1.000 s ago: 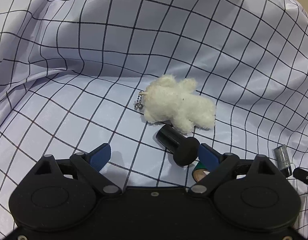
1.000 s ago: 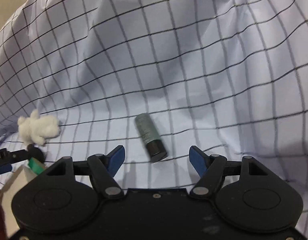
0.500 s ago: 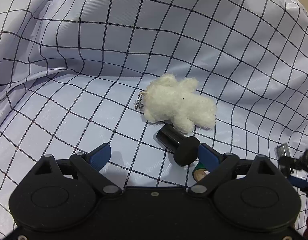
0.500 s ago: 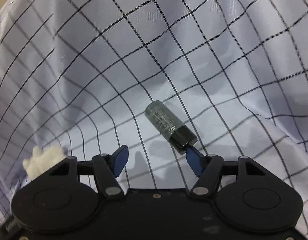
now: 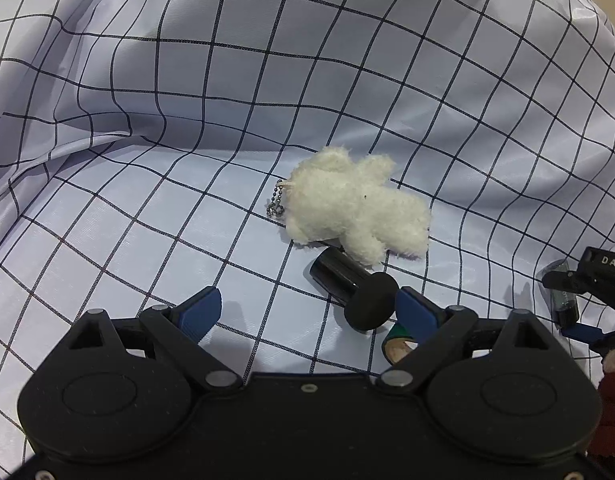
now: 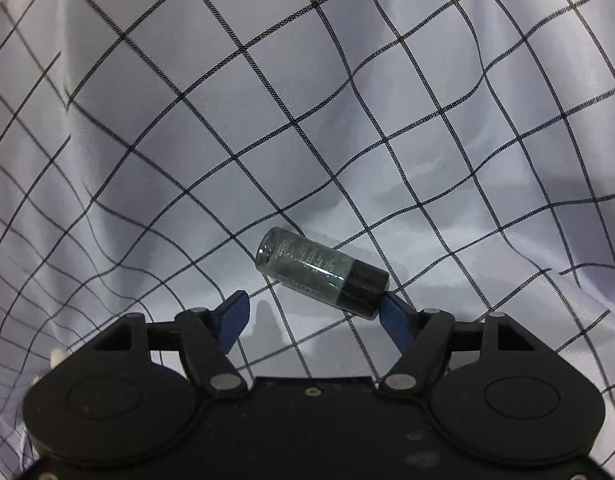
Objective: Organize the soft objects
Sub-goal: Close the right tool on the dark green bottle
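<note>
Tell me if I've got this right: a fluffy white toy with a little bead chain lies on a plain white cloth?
Not quite. The fluffy white toy with its bead chain lies on a checked cloth, pale with dark grid lines, as the left wrist view shows.

rumpled pale checked cloth (image 5: 187, 120), soft shadows

In the left wrist view the plush toy (image 5: 357, 208) lies on the checked cloth (image 5: 147, 160) at centre, its ball chain (image 5: 276, 204) at its 9 o'clock. The capped cylinder (image 5: 349, 284) lies just at the toy's 6 o'clock, touching it. A tape roll (image 5: 397, 344) sits at the cylinder's 5 o'clock. The small bottle (image 6: 321, 274) lies on the cloth well apart, at the toy's 4 o'clock.
</note>
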Action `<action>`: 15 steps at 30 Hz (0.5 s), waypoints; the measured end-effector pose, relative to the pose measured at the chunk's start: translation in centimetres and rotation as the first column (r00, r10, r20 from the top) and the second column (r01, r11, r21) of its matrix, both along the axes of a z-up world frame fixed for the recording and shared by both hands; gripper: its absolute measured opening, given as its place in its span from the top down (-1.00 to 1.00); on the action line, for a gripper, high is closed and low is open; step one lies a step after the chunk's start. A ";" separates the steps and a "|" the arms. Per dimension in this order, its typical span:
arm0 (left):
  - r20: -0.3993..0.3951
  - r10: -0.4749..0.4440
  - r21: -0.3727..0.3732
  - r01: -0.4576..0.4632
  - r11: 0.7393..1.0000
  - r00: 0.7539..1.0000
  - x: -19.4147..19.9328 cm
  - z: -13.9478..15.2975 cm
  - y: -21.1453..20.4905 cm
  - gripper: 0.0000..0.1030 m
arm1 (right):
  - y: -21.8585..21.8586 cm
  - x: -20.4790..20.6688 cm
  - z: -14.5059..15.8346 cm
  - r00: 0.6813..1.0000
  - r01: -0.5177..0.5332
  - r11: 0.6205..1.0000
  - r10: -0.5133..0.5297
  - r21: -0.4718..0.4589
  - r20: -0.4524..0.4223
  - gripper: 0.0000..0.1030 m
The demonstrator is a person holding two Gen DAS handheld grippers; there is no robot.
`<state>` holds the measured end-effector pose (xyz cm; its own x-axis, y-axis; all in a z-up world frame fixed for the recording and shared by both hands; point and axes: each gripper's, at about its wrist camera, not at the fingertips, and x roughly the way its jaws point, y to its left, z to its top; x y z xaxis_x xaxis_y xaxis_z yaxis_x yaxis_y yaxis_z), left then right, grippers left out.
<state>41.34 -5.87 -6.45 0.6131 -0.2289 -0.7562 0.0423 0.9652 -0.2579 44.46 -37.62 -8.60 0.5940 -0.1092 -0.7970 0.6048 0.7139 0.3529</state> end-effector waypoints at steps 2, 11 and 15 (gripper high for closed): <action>0.000 0.000 -0.001 0.000 1.000 1.000 0.0 0.0 0.0 -0.76 | -0.1 0.2 -0.1 1.000 0.027 0.999 -0.028 0.028 0.011 -0.55; 0.003 0.000 -0.002 0.000 1.000 1.000 0.0 -0.1 0.0 -0.76 | -1.0 1.9 0.2 0.991 0.133 0.988 -0.132 0.081 -0.010 -0.60; 0.004 0.001 -0.002 -0.001 1.000 1.000 0.0 -0.1 0.1 -0.76 | -1.0 2.3 0.4 0.988 0.157 0.984 -0.156 0.083 -0.012 -0.59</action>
